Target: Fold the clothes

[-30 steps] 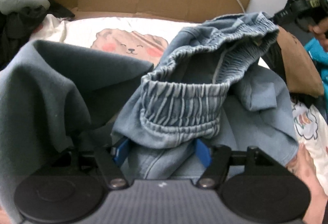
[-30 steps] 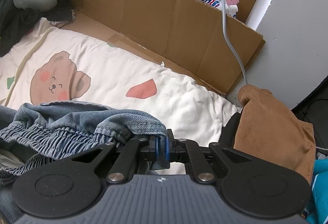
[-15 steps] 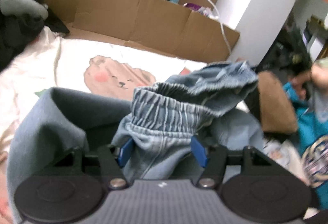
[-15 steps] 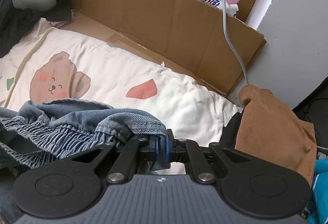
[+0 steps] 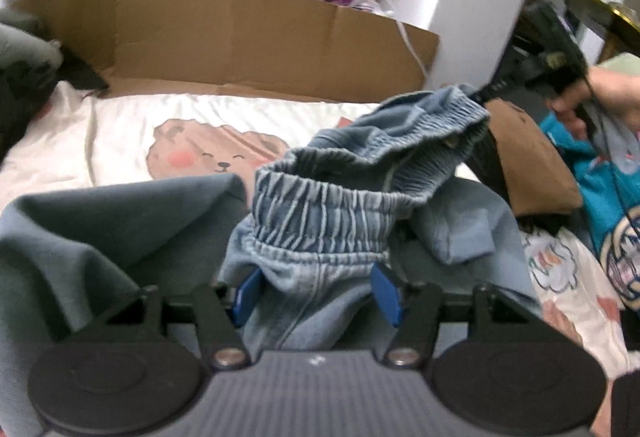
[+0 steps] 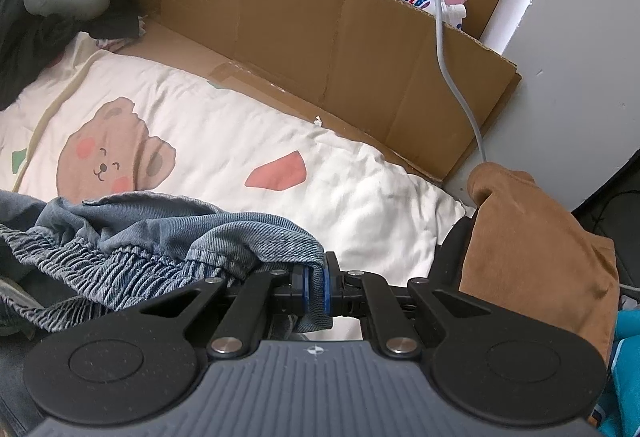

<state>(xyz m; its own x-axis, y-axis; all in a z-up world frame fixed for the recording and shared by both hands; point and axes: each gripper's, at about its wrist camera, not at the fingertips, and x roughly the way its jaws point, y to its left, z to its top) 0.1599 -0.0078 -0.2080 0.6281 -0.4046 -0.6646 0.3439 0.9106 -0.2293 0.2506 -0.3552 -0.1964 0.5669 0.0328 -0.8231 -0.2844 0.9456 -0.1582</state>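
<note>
Light blue jeans (image 5: 320,213) with an elastic waistband hang bunched over the bear-print bedding (image 5: 120,141). My left gripper (image 5: 316,295) is open, its blue pads (image 5: 248,297) standing either side of a fold of denim just below the waistband. In the right wrist view my right gripper (image 6: 315,291) is shut on the far edge of the jeans (image 6: 160,237) waistband. The left wrist view shows that right gripper (image 5: 516,77) at the upper right, held by a hand (image 5: 608,93), with the waistband pulled up toward it.
A grey garment (image 5: 100,237) lies bunched at the left, against the jeans. A brown garment (image 6: 532,237) and teal clothing (image 5: 600,197) sit at the right. A cardboard wall (image 6: 320,37) and a white cable (image 6: 444,49) border the bedding's far side.
The left wrist view has swung and tilted, and the jeans' waistband now stretches up toward the right gripper. The right gripper has kept its hold and hardly moved.
</note>
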